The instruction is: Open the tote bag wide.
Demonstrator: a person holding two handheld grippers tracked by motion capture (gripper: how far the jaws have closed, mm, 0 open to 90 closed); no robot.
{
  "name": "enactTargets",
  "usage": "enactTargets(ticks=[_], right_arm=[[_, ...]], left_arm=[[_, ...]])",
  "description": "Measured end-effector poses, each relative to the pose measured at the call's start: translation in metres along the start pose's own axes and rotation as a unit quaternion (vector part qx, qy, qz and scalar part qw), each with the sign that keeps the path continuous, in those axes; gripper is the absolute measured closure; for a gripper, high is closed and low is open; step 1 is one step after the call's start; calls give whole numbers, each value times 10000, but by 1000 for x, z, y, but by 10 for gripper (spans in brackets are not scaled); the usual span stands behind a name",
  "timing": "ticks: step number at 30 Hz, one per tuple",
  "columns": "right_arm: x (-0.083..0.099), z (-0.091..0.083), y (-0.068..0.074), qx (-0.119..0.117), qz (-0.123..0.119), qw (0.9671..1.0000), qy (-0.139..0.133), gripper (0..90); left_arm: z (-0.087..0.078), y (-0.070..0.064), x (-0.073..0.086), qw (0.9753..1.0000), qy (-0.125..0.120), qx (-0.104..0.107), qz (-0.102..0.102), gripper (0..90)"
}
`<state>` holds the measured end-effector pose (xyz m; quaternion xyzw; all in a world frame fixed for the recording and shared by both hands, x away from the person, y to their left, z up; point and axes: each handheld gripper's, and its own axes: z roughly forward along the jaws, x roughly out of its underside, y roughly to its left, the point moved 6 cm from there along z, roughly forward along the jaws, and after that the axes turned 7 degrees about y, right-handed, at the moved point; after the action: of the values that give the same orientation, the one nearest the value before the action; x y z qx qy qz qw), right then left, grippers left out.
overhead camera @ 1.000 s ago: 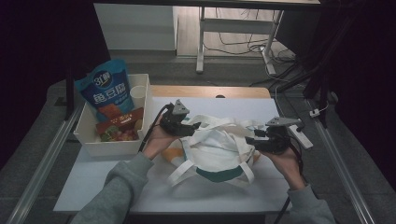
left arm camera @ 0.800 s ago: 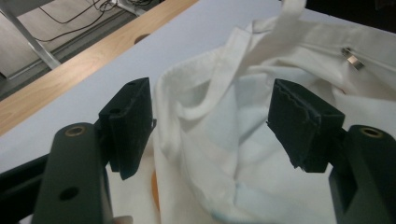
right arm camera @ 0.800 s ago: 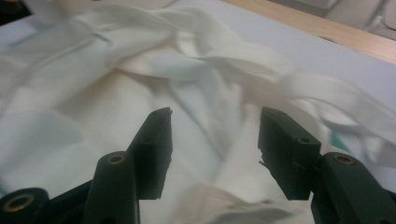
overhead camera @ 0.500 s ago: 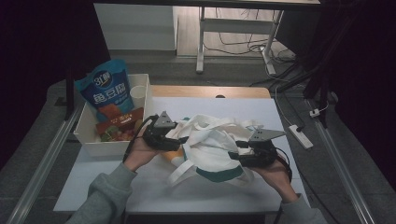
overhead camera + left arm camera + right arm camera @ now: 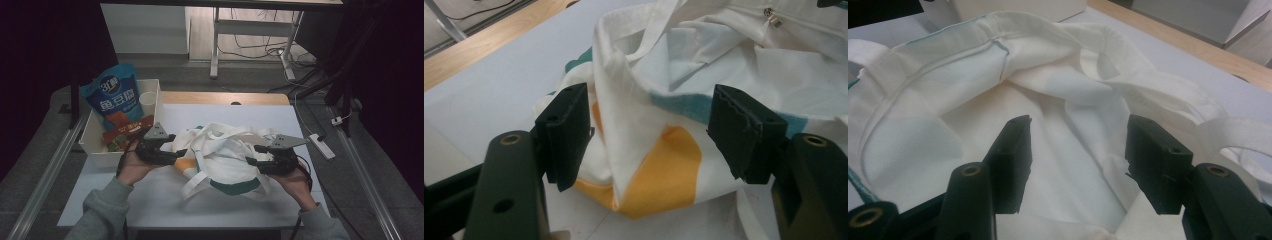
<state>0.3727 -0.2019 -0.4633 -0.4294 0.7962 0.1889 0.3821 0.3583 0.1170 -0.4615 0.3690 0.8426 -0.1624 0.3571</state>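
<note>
A crumpled white tote bag [image 5: 225,160] with green and orange patches lies in the middle of the white table [image 5: 150,200]. My left gripper [image 5: 181,153] is at the bag's left end, open. In the left gripper view a raised fold of the bag [image 5: 634,100] above an orange patch [image 5: 664,170] stands between the jaws of the left gripper [image 5: 656,130], which do not press it. My right gripper [image 5: 251,156] is at the bag's right side, also open. In the right gripper view the right gripper [image 5: 1078,145] hovers over the bag's white cloth [image 5: 923,135] and its straps [image 5: 1168,95].
A white bin [image 5: 95,150] at the table's left holds a blue snack pouch [image 5: 116,95], a red packet [image 5: 125,132] and a white cup [image 5: 148,102]. A wooden strip [image 5: 225,97] runs along the far edge. A power strip [image 5: 321,145] lies off the right side.
Both hands have drawn the grippers back toward the person; the right one has also moved inward to the left. The bag now lies more bunched between them.
</note>
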Motion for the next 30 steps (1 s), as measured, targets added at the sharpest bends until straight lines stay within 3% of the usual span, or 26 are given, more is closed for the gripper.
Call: enactTargets(ticks=[9,30], right_arm=[[5,-6,-6,224,37,9997,-121,440],[12,-4,-14,288,134,9995,-54,436]], left_arm=[[-4,13,6,9998,4,42,-208,337],[-18,40,16,9986,0,-229,-473,336]])
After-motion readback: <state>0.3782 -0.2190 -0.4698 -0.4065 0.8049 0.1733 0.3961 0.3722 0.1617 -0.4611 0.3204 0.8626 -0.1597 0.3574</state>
